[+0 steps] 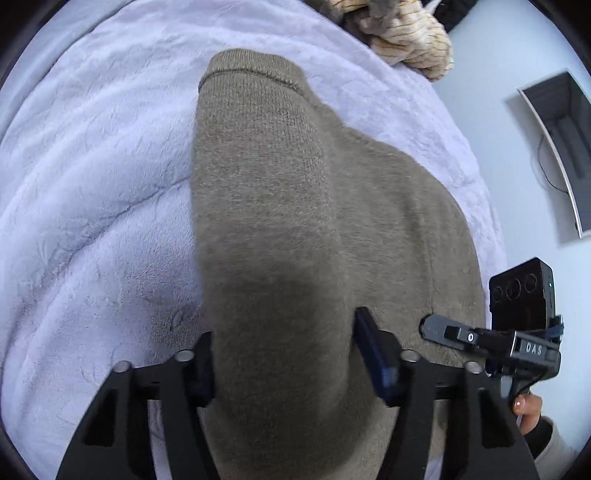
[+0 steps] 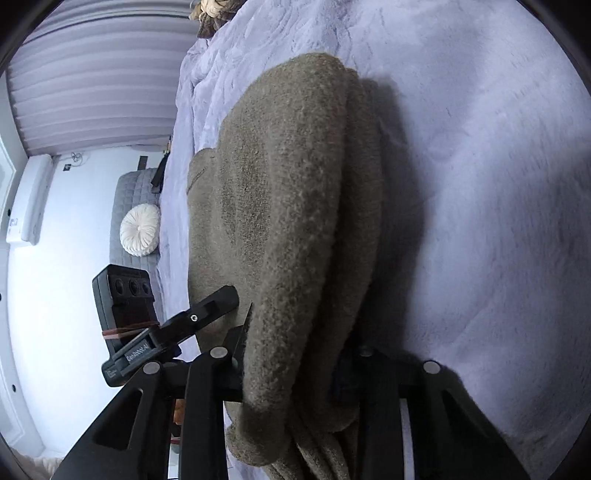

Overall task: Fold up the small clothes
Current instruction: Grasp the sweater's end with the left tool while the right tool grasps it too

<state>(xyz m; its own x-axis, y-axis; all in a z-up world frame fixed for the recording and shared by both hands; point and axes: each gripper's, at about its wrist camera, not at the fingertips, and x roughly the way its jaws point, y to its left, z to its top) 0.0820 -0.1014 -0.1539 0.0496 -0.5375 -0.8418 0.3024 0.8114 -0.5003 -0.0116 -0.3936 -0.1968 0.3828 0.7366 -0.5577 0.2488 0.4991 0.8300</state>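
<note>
An olive-brown knitted sweater (image 1: pixel 288 206) lies on a pale lilac fluffy blanket (image 1: pixel 92 192). A folded sleeve or panel with a ribbed cuff at the far end runs between the fingers of my left gripper (image 1: pixel 282 354), which stand wide apart around it. In the right wrist view the sweater (image 2: pixel 295 206) is bunched in layered folds between the fingers of my right gripper (image 2: pixel 295 350), which stand apart around the thick fold. The other gripper shows at the left there (image 2: pixel 199 317), and at the right in the left wrist view (image 1: pixel 480 338).
A tan striped plush item (image 1: pixel 406 33) lies at the blanket's far edge. A dark flat screen (image 1: pixel 561 147) hangs beyond the bed. A grey quilted seat with a round white cushion (image 2: pixel 139 229) and pleated curtains (image 2: pixel 96 74) sit to the left.
</note>
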